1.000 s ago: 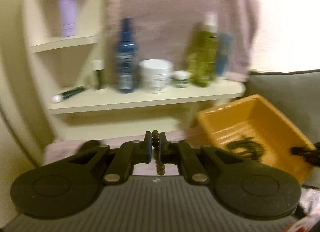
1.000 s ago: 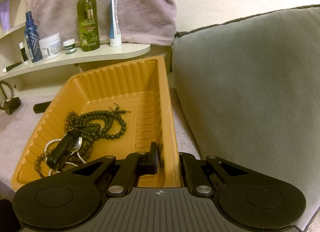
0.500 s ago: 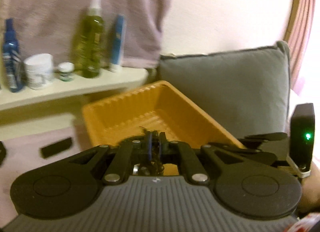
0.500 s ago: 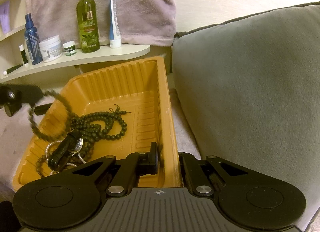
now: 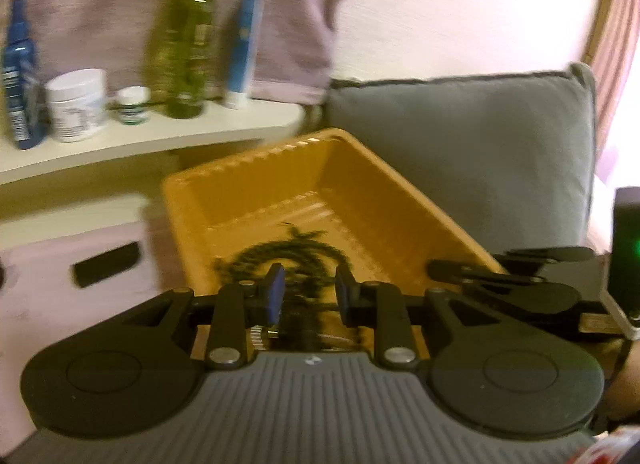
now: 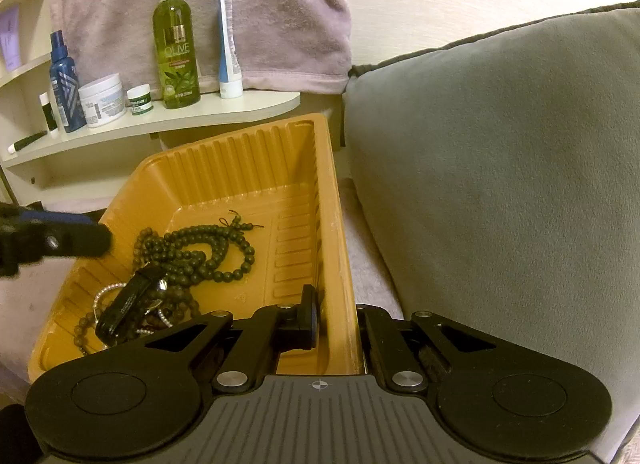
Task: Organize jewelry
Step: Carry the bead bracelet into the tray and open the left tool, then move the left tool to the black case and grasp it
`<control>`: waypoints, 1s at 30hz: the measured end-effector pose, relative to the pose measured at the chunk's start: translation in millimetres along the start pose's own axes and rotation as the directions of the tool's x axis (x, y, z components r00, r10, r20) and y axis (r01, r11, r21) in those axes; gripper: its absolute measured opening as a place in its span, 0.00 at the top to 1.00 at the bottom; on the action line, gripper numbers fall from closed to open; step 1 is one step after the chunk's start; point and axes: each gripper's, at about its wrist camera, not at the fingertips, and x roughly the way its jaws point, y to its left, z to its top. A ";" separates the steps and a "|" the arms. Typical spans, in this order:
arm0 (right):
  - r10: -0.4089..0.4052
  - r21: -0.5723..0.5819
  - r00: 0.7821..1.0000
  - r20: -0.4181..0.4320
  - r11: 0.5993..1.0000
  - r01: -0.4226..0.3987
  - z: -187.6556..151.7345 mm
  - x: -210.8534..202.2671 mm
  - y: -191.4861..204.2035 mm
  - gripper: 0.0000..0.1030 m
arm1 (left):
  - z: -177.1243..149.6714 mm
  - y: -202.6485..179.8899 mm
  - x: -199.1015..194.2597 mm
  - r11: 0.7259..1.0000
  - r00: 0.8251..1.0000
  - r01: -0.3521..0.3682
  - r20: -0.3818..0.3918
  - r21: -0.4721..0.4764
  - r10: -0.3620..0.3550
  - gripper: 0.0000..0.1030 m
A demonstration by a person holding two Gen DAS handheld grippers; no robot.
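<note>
An orange plastic tray (image 6: 256, 160) stands on the pink cloth beside a grey cushion. In it lie dark green bead strings (image 6: 200, 248), a black watch (image 6: 128, 300) and a pearl bracelet (image 6: 105, 291). My left gripper (image 5: 309, 287) is open and empty above the tray's near left edge; it shows at the left in the right wrist view (image 6: 80, 238). The bead strings (image 5: 280, 256) lie below its fingers. My right gripper (image 6: 338, 314) is shut on the tray's right wall (image 6: 340, 284); it shows at the right in the left wrist view (image 5: 500, 276).
A cream shelf (image 6: 160, 124) behind the tray carries a green spray bottle (image 6: 176, 52), a blue tube (image 6: 229, 48), a blue bottle (image 6: 64, 84) and white jars (image 6: 102, 100). A mauve towel (image 6: 240, 4) hangs above. A grey cushion (image 6: 500, 184) stands at the right. A black bar (image 5: 106, 264) lies on the cloth.
My left gripper carried a dark bead string right to the tray, then opened; the string now lies in the tray. My right gripper has stayed shut on the tray wall.
</note>
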 end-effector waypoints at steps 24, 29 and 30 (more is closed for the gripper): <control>-0.007 -0.013 1.000 -0.007 1.000 0.007 -0.1 1.4 1.3 0.95 | -22.5 116.3 -13.9 0.932 0.933 -0.359 0.019 -0.043 0.360 0.64; -0.005 -0.016 1.000 -0.011 1.000 0.004 -0.1 3.7 0.3 0.95 | -20.6 120.5 4.5 0.936 0.938 -0.347 0.028 0.053 0.346 0.56; -0.004 -0.015 1.000 -0.012 1.000 0.004 -0.3 4.5 -0.1 0.95 | -20.6 121.6 7.6 0.937 0.939 -0.343 0.029 0.068 0.342 0.56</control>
